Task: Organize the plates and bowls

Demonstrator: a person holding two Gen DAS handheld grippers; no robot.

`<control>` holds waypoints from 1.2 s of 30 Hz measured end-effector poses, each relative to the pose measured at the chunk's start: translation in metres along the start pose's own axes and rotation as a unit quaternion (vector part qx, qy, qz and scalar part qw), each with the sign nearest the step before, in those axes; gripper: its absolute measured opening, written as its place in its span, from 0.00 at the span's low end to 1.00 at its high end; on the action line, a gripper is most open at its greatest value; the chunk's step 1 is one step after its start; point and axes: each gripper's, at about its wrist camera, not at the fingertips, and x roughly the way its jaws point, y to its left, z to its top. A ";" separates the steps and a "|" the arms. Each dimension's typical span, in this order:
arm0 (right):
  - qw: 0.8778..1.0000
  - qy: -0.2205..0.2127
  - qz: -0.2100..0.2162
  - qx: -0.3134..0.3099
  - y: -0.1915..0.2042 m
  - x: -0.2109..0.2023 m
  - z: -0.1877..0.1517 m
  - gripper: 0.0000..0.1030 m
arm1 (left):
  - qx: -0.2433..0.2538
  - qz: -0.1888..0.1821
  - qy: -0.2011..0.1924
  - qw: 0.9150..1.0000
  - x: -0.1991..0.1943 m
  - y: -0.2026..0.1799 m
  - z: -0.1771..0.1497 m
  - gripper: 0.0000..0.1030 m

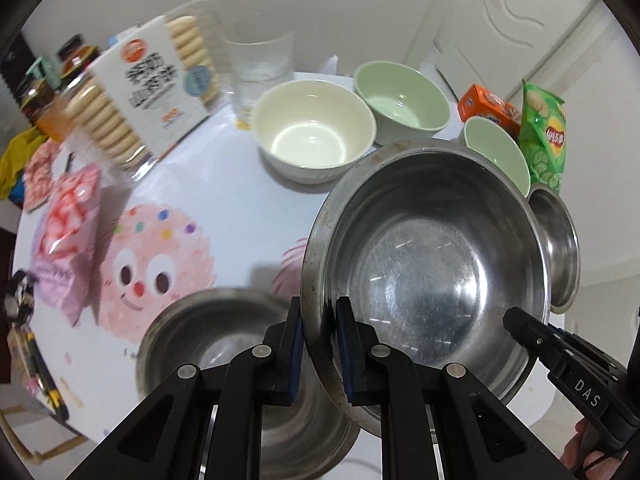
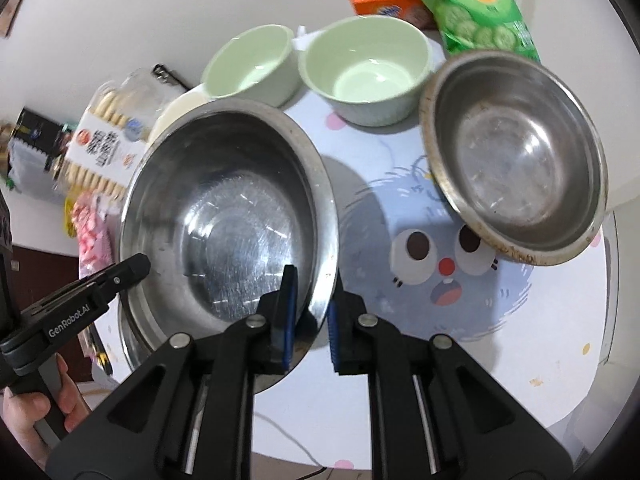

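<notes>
Left hand-held gripper (image 1: pixel 318 350): closed on the left rim of the large steel bowl (image 1: pixel 432 264), one pad inside the wall and one outside.
Right hand-held gripper (image 2: pixel 312 320): pinching the opposite rim of the same bowl; its right-hand pad looks slightly off the metal, so I cannot vouch for how firm that grip is.
Large steel bowl: lifted off the bench (image 2: pixel 360 208) and tilted, carried between both grippers.
Lower steel bowl (image 1: pixel 224 344): directly under and left of the carried one, blurred; the likely nesting target, by my reading.
Small steel bowl (image 2: pixel 516 152): to the right, tilted, apart from the carried bowl; I cannot tell what props it.
Cream bowl (image 1: pixel 314 136): mid-bench, upright, empty.
Green bowls (image 2: pixel 366 68): at the far side, two close together, a third (image 1: pixel 498 152) just behind the steel rim.
Far clutter: glass (image 1: pixel 262 68), biscuit tray (image 1: pixel 152 84), chip bag (image 1: pixel 546 132), orange box (image 1: pixel 490 110).
Advice: level the bowl first, centre it over the lower one, lower both sides evenly, release both together once seated.
Risk: thin slick rim may pivot in the pads.
</notes>
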 end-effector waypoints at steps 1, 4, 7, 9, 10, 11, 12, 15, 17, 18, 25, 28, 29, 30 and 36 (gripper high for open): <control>1.000 0.000 0.002 -0.007 0.005 -0.002 -0.002 0.15 | -0.004 0.001 -0.003 1.000 -0.005 0.001 -0.004 0.15; 1.000 0.002 0.010 -0.024 0.021 -0.006 -0.009 0.15 | -0.018 0.005 -0.012 1.000 -0.019 0.016 -0.015 0.15; 0.999 0.006 0.017 -0.045 0.035 -0.005 -0.016 0.15 | -0.043 0.012 -0.017 0.999 -0.025 0.036 -0.029 0.15; 0.998 0.011 0.020 -0.060 0.047 -0.002 -0.022 0.15 | -0.057 0.016 -0.018 0.998 -0.026 0.046 -0.038 0.15; 0.997 0.015 0.022 -0.066 0.054 0.000 -0.024 0.15 | -0.064 0.018 -0.017 0.998 -0.027 0.053 -0.042 0.15; 0.997 0.019 0.024 -0.074 0.061 0.004 -0.027 0.15 | -0.073 0.020 -0.016 0.997 -0.027 0.062 -0.048 0.15; 0.996 0.023 0.025 -0.081 0.067 0.007 -0.030 0.15 | -0.080 0.022 -0.014 0.996 -0.028 0.069 -0.051 0.15; 0.994 0.040 0.030 -0.101 0.084 0.019 -0.039 0.15 | -0.102 0.029 -0.009 0.994 -0.026 0.089 -0.066 0.15; 0.992 0.050 0.031 -0.113 0.093 0.027 -0.045 0.15 | -0.111 0.038 -0.004 0.993 -0.023 0.099 -0.075 0.15; 0.991 0.054 0.030 -0.119 0.098 0.031 -0.048 0.15 | -0.115 0.041 -0.002 0.993 -0.021 0.102 -0.078 0.16; 0.988 0.086 0.023 -0.128 0.106 0.055 -0.062 0.16 | -0.129 0.049 0.022 0.990 -0.002 0.116 -0.093 0.16; 0.987 0.095 0.016 -0.129 0.106 0.061 -0.063 0.16 | -0.129 0.051 0.028 0.990 0.004 0.117 -0.096 0.16; 0.987 0.098 0.014 -0.130 0.107 0.063 -0.064 0.16 | -0.129 0.052 0.030 0.990 0.005 0.117 -0.096 0.16; 0.986 0.100 0.013 -0.132 0.107 0.063 -0.064 0.16 | -0.130 0.052 0.031 0.990 0.006 0.117 -0.097 0.17; 0.982 0.101 -0.005 -0.160 0.116 0.064 -0.065 0.17 | -0.120 0.062 0.039 0.990 0.011 0.117 -0.098 0.18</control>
